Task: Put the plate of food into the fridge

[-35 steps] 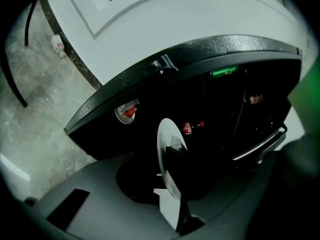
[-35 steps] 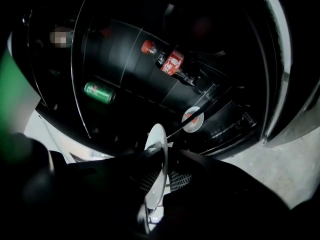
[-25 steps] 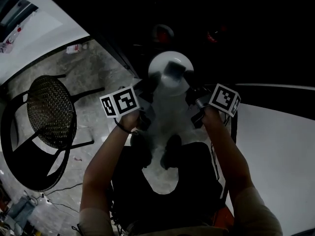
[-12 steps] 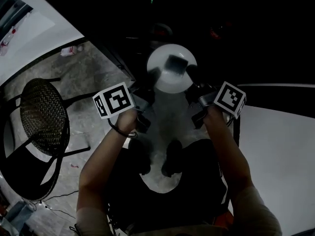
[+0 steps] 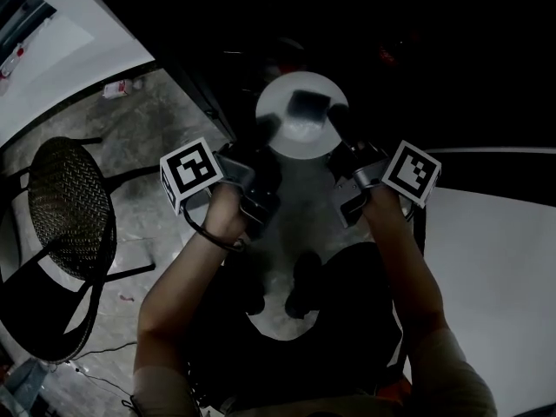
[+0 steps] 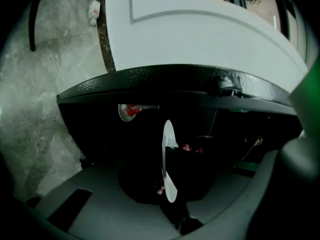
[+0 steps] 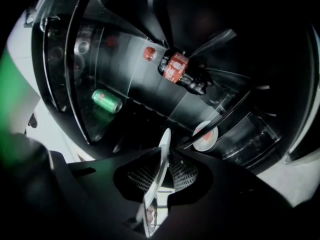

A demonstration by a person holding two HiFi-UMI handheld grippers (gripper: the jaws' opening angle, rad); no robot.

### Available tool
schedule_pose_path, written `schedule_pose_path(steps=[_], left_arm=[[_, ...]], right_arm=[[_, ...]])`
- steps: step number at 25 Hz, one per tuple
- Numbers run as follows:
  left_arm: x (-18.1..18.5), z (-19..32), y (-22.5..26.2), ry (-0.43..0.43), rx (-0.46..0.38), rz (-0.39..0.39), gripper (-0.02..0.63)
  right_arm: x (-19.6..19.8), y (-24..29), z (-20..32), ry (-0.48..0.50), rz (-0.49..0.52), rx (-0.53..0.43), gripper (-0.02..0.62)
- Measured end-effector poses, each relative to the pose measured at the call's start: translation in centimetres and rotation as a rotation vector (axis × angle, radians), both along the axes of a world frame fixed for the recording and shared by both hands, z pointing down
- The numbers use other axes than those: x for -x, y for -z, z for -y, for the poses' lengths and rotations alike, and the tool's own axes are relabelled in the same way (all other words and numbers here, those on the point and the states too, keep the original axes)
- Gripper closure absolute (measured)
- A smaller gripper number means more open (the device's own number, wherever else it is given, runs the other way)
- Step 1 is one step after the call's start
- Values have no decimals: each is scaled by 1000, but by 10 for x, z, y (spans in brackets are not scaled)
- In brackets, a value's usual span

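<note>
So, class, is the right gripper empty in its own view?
No: the right gripper is clamped on the rim of the white plate.

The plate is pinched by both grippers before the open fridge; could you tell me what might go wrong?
1. The left gripper and right gripper each pinch only the thin rim of the plate; it might slip or tilt, sliding the food off.
2. The fridge already holds a dish; the plate could knock it going in.

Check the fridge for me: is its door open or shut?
Open. The right gripper view looks straight into the fridge, with a cola bottle and a green can inside, beyond the plate.
</note>
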State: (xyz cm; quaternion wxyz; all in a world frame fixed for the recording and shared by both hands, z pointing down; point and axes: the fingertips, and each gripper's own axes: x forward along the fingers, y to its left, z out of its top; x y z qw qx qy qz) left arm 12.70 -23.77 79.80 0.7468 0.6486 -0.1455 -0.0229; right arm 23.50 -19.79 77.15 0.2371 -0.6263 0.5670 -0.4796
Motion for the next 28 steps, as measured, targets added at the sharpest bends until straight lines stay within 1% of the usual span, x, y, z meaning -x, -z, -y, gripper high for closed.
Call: schedule_pose_path(steps=[3, 5, 8, 10, 12, 14, 18, 20, 22, 26, 28], left_arm=[[3, 8, -2, 36, -50, 11, 584], [6, 14, -8, 57, -87, 11, 584], [8, 20, -18, 62, -125, -1, 584], [1, 23, -14, 57, -150, -11, 584], [-7, 24, -8, 69, -155, -29, 584], [-10, 25, -5, 89, -156, -40, 584], [-10, 24, -3, 97, -169, -31, 584], [-9, 25, -2, 102, -173, -30, 584], [-9, 24, 0, 100, -188, -31, 584], [-18, 26, 6, 52, -227, -51, 583], [-23, 25, 4, 17, -238, -45, 583]], right_arm=[[10, 0, -2, 29, 2, -43, 558], [21, -7, -7, 54, 14, -79, 510], [41, -20, -12, 137, 7, -117, 509], [42, -18, -10, 170, -27, -126, 509], [37, -12, -7, 180, -43, -144, 509], [38, -9, -6, 186, -35, -161, 509], [46, -10, -6, 192, -32, -173, 514], [45, -10, -5, 176, -21, -173, 521], [42, -12, -7, 139, 12, -165, 529], [29, -16, -7, 13, 151, -167, 550], [21, -18, -6, -55, 221, -173, 561]])
